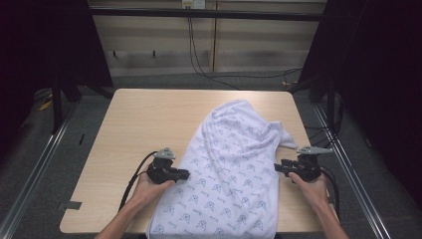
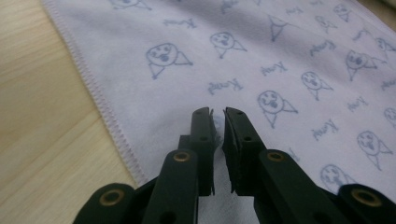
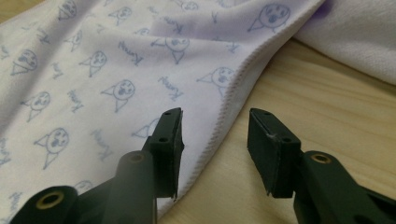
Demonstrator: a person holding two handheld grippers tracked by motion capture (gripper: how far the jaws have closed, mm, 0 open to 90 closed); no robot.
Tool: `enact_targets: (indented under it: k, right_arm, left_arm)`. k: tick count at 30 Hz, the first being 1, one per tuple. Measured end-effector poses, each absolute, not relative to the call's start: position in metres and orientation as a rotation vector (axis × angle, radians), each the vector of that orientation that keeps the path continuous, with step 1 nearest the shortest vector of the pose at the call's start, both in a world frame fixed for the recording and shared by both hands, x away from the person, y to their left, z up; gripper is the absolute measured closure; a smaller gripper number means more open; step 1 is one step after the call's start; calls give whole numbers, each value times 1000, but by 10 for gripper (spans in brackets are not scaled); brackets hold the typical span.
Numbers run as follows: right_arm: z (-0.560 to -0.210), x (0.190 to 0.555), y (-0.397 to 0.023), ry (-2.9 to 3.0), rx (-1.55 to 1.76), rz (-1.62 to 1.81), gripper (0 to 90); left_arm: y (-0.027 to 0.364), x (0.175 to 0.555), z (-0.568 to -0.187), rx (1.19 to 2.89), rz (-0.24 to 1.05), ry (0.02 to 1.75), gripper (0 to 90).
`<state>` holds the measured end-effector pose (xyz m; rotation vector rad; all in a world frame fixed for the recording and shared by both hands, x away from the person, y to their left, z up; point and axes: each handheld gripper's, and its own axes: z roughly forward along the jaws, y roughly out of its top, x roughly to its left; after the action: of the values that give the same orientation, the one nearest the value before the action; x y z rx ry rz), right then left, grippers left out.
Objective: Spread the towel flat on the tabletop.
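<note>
Pale wooden tabletop (image 1: 149, 119) on grey floor (image 1: 45, 164) — black cables (image 1: 199, 64) trail down the panelled wall (image 1: 259, 45) behind

Cloth (image 1: 226, 169): pale lilac-white, printed all over with small blue cartoon faces and blue script words; stitched hem same pale tone. Desk (image 1: 144, 124): light wood grain, beige. Left gripper (image 2: 218, 126) and right gripper (image 3: 215, 126): black jaws, brass-coloured rivets. Grey plates on top.
</note>
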<state>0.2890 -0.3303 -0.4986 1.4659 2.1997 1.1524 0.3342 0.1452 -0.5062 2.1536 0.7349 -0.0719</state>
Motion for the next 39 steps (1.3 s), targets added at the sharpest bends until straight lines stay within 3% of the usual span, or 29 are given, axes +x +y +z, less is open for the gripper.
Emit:
enact_targets:
  k: [8,15,20,23,26,27,29,31,39]
  right_arm:
    - [-494,288,-317,2241,1419,1189,584]
    - [-497,295,-308,2267,1429,1216,577]
    - [-496,308,-296,2268,1420,1308,567]
    - [-499,320,-291,2245,1452,1306,567]
    - [-504,331,-289,2229,1476,1277,575]
    - [-505,332,-290,2226,1484,1285,597]
    - [-504,331,-290,2254,1473,1296,734]
    - [-502,327,-289,2272,1446,1312,875]
    - [-470,274,-313,2208,1414,1439,888]
  left_arm:
    - [186,291,-503,2180,-142,752,895]
    - [200,238,-495,2289,-288,622,894]
    - [192,257,-500,2205,-303,641,831]
    - [183,290,-495,2164,-246,612,814]
    - [178,326,-496,2046,-221,718,814]
    - [174,339,-500,2055,-188,742,814]
    - [168,351,-508,2096,-109,792,796]
    - [169,357,-513,2049,-140,824,812]
    - [178,338,-510,2083,-123,804,819]
